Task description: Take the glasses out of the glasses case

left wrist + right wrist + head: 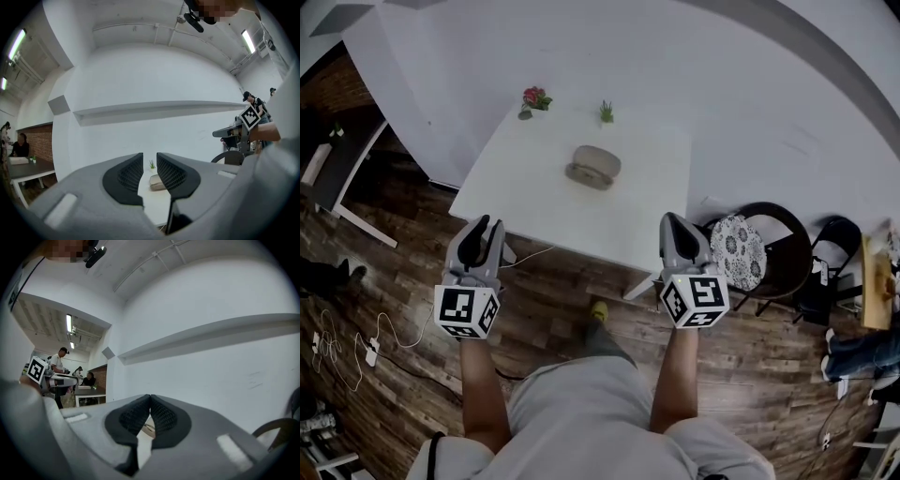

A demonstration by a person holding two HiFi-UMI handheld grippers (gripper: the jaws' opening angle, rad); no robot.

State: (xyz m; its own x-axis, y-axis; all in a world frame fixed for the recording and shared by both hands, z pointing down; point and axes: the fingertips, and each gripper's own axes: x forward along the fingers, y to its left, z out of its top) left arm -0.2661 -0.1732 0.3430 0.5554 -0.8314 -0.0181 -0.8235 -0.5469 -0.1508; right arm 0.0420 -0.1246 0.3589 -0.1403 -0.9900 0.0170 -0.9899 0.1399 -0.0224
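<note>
Head view finds us at the near edge of the white table (pixel 534 208), where the tan glasses case (pixel 592 167) lies near the middle, apparently closed. Our left gripper (pixel 485 223) hangs with jaws slightly parted and empty; our right gripper (pixel 672 219) has jaws pressed together on nothing.

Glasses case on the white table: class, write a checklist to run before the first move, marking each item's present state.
1. Glasses case in clear view on the table: ok.
2. Case open: not ok, looks shut.
3. Glasses inside: cannot tell.
4. Left hand-held gripper jaws apart, empty: ok.
5. Right hand-held gripper jaws apart: not ok, tips together.
6. Grippers at the case: not ok, both short of the table.
</note>
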